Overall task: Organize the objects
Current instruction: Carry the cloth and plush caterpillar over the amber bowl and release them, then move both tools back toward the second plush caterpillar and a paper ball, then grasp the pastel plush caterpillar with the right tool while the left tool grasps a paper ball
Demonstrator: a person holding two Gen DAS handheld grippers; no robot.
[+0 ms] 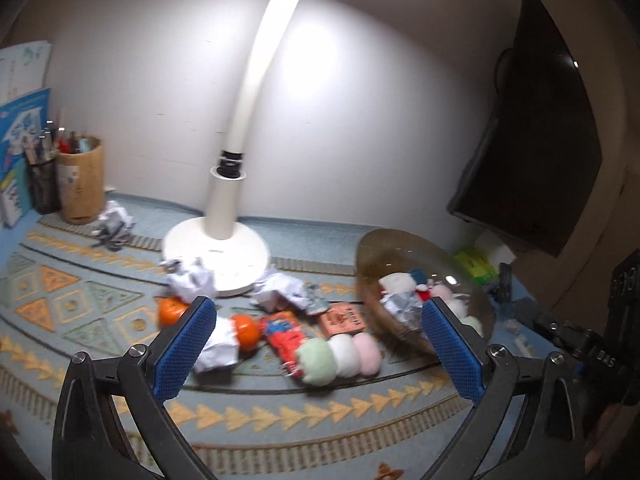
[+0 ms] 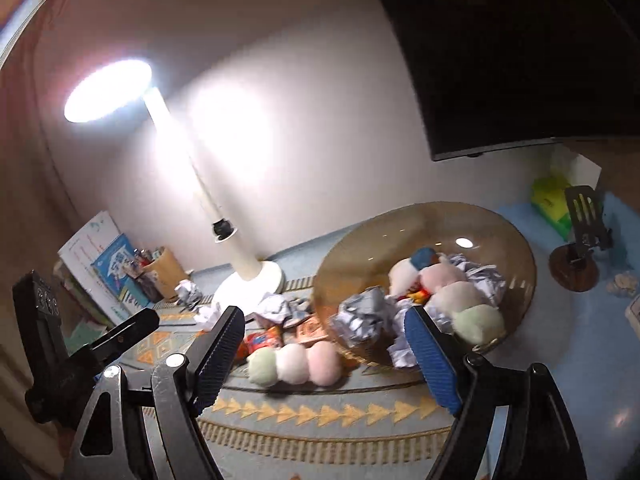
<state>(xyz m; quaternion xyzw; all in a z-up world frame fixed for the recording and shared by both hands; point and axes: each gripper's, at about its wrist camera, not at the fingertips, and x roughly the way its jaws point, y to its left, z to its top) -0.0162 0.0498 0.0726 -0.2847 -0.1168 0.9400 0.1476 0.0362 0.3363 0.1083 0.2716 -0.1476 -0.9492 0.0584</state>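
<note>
A: Nearest first. Our left gripper [image 1: 320, 336] hangs with its jaws spread wide and nothing between them, and our right gripper [image 2: 324, 340] is just as wide and just as bare.

B: Right past both sits the dango plush [image 1: 338, 358], three soft balls in a row on the mat [image 1: 280, 412], at about 12 o'clock from the left fingers [image 1: 188, 344]. From the right it's at 11 o'clock [image 2: 294, 362].

A: If we both reach for it we collide. The other rig already shows at 3 o'clock in our left view.

B: And the balls are soft. Pinch only one end, we'd guess, and the rest swings and sweeps the red packet [image 1: 282, 336] beside it.

A: At 10 o'clock from the plush lie the oranges [image 1: 246, 330] and crumpled paper [image 1: 218, 350]. Round fruit could roll if nudged.

B: Farther, at 2 o'clock, the bowl [image 2: 516, 276] is piled with paper, foil [image 2: 362, 316] and a second plush [image 2: 464, 308]. It looks tilted, though we can't tell if that's the lens. Anything dropped on top may spill over the near rim.

A: The lamp [image 1: 218, 248] stands at 11 o'clock behind the clutter. A high swing could strike its stem.

B: Far left, the pen cups [image 1: 80, 184] seem out of our reach
</note>
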